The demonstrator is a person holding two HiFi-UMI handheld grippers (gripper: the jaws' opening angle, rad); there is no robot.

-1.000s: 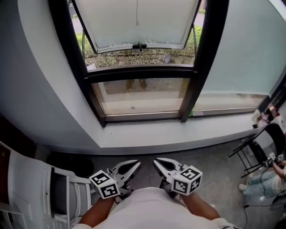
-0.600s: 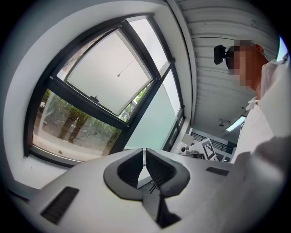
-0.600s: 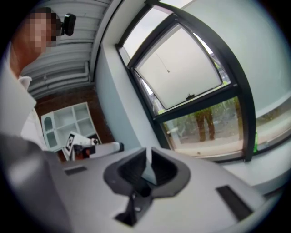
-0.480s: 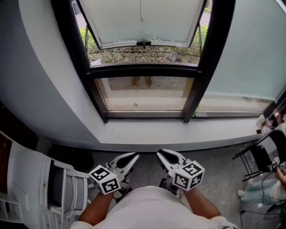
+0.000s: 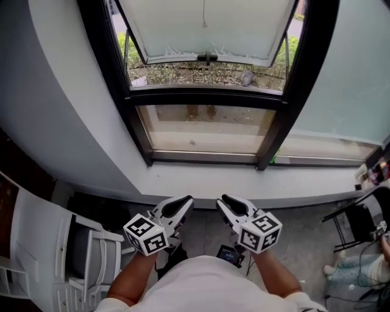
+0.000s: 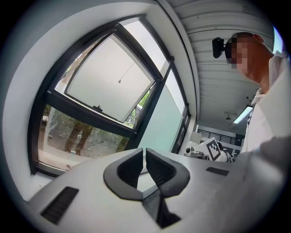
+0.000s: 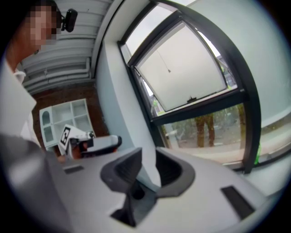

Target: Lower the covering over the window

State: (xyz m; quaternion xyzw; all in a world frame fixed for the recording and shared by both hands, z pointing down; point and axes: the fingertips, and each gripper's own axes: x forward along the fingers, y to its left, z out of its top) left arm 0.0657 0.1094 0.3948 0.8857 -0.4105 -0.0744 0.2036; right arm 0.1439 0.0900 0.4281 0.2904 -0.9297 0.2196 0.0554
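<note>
Grey wall (image 5: 55, 109) fills the left of the head view. A black-framed window (image 5: 207, 97) runs across the top, with a pale sill (image 5: 244, 183) under it. Upper pane (image 5: 201, 36) is pale and tilted outward, with greenery showing below its edge. A thin cord (image 5: 204, 18) hangs at top centre in front of that pane. I can't make out the covering itself in any view.

Both my tools sit low at bottom centre, side by side, well short of the sill and well apart from the cord. Left gripper (image 5: 184, 202) has its jaws pinched almost together, only a sliver of gap, nothing in it. Right gripper (image 5: 225, 202) has just been opening. Its jaws stand a narrow way apart and empty, with only wall and window frame seen through the gap.

White chair (image 5: 42, 256) is at lower left, near the left gripper. A black folding chair (image 5: 356, 222) stands at the right edge.
</note>
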